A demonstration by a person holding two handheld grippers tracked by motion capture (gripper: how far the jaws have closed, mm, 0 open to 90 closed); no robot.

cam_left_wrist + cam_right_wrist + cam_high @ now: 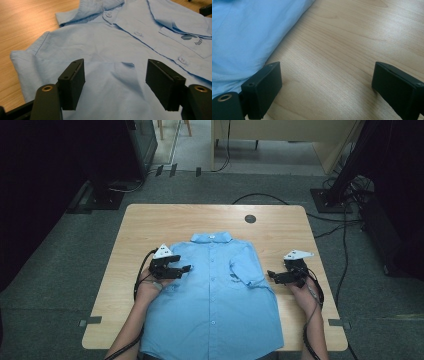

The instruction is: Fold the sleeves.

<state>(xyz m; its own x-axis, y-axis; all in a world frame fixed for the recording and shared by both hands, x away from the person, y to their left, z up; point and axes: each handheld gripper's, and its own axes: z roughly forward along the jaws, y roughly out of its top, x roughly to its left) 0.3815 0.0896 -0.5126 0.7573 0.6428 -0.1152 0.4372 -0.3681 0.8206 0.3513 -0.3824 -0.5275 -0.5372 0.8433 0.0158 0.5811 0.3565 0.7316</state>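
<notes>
**Shirt flat on table, both grippers open, nothing held**

Table (150, 220): light wood; your shirt takes up the middle and near half, with its hem at the near edge.

Shirt (215, 290): light blue, short-sleeved, buttoned, lying face up with the collar (211, 237) toward the far side. The right sleeve (247, 267) is already folded in over the front; the left sleeve side looks tucked in too, with a crease showing in the left gripper view. Chest pocket (192, 42) has a small logo. Expect it to be light, soft and floppy: it will sag and bunch wherever it isn't supported, and it should slide easily on smooth wood. Not fragile, but watch the buttons (137, 33) so the pads don't catch them. Best to pinch a doubled edge, such as a shoulder seam, side seam or hem corner, rather than a single flat layer in the middle.

Left gripper (186, 268): over the shirt's left shoulder area, jaws wide apart, fabric lying below and between them but not pinched.

Right gripper (270, 273): just off the shirt's right edge, jaws wide over bare wood, one jaw beside the fabric edge, holding nothing.

Containers: I see none on the table; the pocket looks flat, contents can't be told.
</notes>
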